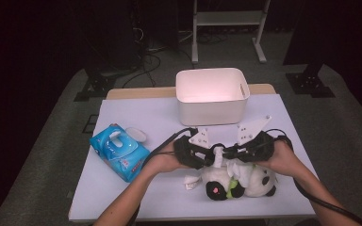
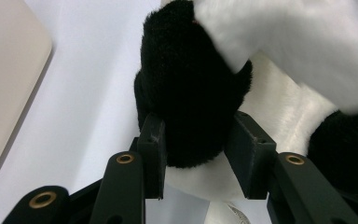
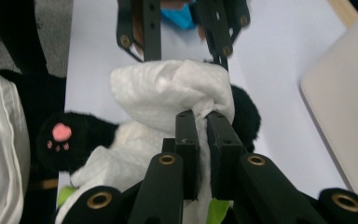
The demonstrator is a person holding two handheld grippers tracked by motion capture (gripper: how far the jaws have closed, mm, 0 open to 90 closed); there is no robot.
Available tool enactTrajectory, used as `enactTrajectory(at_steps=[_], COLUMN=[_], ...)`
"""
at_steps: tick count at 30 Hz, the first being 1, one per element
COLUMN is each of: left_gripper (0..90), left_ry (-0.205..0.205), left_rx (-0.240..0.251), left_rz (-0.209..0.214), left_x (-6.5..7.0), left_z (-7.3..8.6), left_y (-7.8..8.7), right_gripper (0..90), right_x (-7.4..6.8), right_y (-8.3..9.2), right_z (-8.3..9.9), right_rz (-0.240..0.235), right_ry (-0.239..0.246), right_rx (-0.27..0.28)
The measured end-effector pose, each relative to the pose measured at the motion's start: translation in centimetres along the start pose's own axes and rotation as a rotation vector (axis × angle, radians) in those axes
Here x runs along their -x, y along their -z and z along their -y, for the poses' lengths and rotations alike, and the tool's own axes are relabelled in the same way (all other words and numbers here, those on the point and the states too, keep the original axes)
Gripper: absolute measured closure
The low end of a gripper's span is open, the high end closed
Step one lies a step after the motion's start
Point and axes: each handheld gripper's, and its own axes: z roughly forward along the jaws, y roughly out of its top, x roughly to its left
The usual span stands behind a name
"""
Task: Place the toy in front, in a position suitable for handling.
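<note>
Two grippers meet over a plush panda (image 1: pixel 238 181) lying on its side near the front edge of the counter (image 1: pixel 136 117), its long axis running left to right across the person's view, head toward the right hand. The left gripper (image 1: pixel 206 157) comes in from the left and has its jaws set narrow around a black limb (image 2: pixel 191 93) of the panda; in the left gripper view both pads press into the fur on either side of it, so I judge it a steadying hold. The right gripper (image 1: pixel 226 153) comes from the right and its jaws are nearly together, pinching a white wipe (image 3: pixel 168 93) that is bunched up and draped over the same black limb. In the right gripper view the wipe sits straight ahead of those jaws, between them and the left gripper's linkage, with a pink-padded paw (image 3: pixel 60 133) off to the left. So the wipe lies just on top of the limb the left jaws grip, and the right hand is the one placed to rub it; the rub would best follow the limb's length, away from the left pads. A blue wipe pack (image 1: pixel 119 150) lies well to the left, and a white bin (image 1: pixel 212 94) stands behind the panda, apart from both hands.
</note>
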Motion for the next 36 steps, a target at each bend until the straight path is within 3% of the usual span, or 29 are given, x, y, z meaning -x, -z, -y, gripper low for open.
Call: enactTrajectory(at_steps=[6,7,14,24,25,28,30,33,36], left_gripper=[59.3,58.8,62.2,63.6,62.1,45.5,44.5,47.6,52.6], left_ry=[-0.014,-0.009,-0.018,-0.016,-0.007,0.006,0.001,-0.001,-0.006], left_rx=[-0.003,-0.007,0.005,0.018,0.021,0.024,0.022,0.031,0.039], left_rz=[0.006,0.005,-0.009,-0.010,-0.009,-0.008,-0.003,0.004,0.002], left_x=[0.1,0.0,0.0,-0.2,-0.1,0.4,0.8,0.8,0.8], left_z=[-0.3,-0.3,-0.6,-0.8,-0.8,-0.9,-1.1,-1.3,-1.3], left_y=[0.1,0.0,0.2,0.4,0.3,0.1,-0.2,-0.3,-0.3], right_gripper=[83.3,83.3,83.7,84.0,84.0,84.0,83.9,83.9,83.9], right_x=[1.4,1.6,1.3,0.3,0.2,0.0,-0.1,-0.3,-0.3], right_y=[0.6,0.5,0.1,0.3,0.3,0.2,0.0,-0.1,0.2], right_z=[1.8,2.4,2.8,3.3,3.4,3.5,3.3,2.6,2.3], right_rz=[0.016,-0.006,-0.055,-0.047,-0.042,-0.053,-0.064,-0.069,-0.065], right_ry=[-0.060,-0.083,-0.107,-0.111,-0.118,-0.121,-0.118,-0.082,-0.077], right_rx=[-0.054,-0.051,-0.043,-0.023,-0.017,0.000,0.010,0.000,0.007])
